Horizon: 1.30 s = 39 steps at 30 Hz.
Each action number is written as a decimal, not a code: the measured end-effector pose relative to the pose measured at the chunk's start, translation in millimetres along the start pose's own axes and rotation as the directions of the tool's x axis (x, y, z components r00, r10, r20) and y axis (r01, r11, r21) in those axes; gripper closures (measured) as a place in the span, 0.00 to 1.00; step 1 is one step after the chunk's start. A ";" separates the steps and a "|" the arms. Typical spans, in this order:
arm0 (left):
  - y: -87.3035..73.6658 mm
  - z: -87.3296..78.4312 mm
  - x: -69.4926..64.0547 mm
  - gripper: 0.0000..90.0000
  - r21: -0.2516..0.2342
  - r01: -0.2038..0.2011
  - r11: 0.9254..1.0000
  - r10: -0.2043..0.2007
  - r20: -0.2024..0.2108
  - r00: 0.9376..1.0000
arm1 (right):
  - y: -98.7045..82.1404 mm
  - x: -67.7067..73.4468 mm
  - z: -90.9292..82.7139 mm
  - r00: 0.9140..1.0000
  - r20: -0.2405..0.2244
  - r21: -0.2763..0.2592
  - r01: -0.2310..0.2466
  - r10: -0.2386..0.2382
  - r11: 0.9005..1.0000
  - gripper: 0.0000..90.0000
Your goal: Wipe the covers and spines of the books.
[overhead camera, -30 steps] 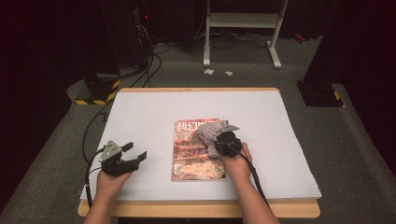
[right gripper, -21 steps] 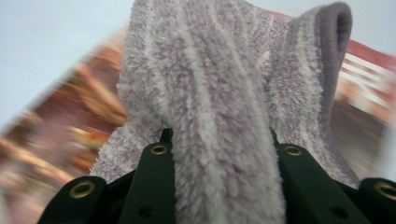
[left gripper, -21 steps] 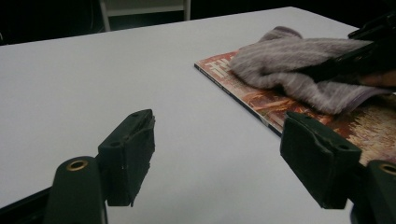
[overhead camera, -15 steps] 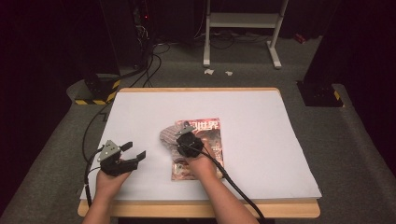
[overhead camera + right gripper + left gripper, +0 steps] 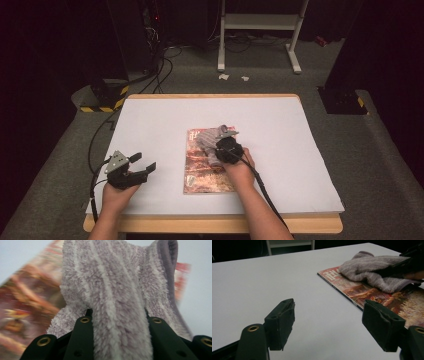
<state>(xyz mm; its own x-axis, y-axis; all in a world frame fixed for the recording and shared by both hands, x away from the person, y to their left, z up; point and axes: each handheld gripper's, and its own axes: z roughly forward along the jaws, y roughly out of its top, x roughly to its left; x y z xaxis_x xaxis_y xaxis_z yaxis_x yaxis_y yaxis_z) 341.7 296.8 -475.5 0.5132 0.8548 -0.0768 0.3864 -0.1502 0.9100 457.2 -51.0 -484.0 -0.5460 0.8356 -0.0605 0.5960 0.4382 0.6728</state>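
Cloth (image 5: 214,141), fuzzy and grey, lies bunched on the magazine (image 5: 202,172) near the middle of the table (image 5: 150,125), pinched between the jaws of the right gripper (image 5: 226,146), which are closed part-way on a thick fold; keep the strokes flat and light so the magazine stays put. The left gripper (image 5: 142,164), at eight o'clock from the magazine, gapes wide and empty. Blur smears the cover in the right gripper view, and the cloth hides whatever is being wiped.

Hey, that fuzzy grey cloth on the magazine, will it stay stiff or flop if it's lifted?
The cloth probably flops: it bunches in soft folds between the right tongs. It looks light and fluffy, so likely not slippery. It may drag across the glossy magazine.
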 end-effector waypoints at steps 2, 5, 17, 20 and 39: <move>-0.2 0.7 -0.8 0.30 0.003 0.001 1.000 -0.001 0.000 1.000 | -4.1 -14.7 -3.6 0.999 0.018 -0.002 -0.038 0.038 0.999 0.79; -0.6 1.8 -1.7 0.30 0.009 -0.006 1.000 0.006 -0.001 1.000 | -6.1 -29.3 -5.9 0.997 0.047 -0.005 -0.060 0.060 0.998 0.78; -2.0 2.9 -0.7 0.29 0.013 0.000 1.000 0.000 0.002 1.000 | 21.5 -57.5 22.7 0.987 0.099 -0.004 -0.125 0.125 0.992 0.79; -2.5 3.9 0.3 0.29 0.015 0.004 1.000 -0.004 0.004 1.000 | 27.0 -54.7 29.4 0.986 0.100 -0.008 -0.134 0.135 0.991 0.79; -2.3 2.5 0.3 0.29 0.009 -0.002 1.000 0.002 0.013 1.000 | 67.2 40.7 59.5 0.998 -0.053 -0.001 0.022 -0.022 1.000 0.78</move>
<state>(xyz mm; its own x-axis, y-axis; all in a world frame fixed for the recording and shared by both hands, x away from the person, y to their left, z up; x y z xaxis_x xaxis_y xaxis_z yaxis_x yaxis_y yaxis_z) 342.8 296.1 -478.6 0.5241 0.8479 -0.0801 0.3921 -0.1567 0.9065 510.0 32.2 -485.2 -0.5893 0.8071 -0.0361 0.5833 0.4560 0.6722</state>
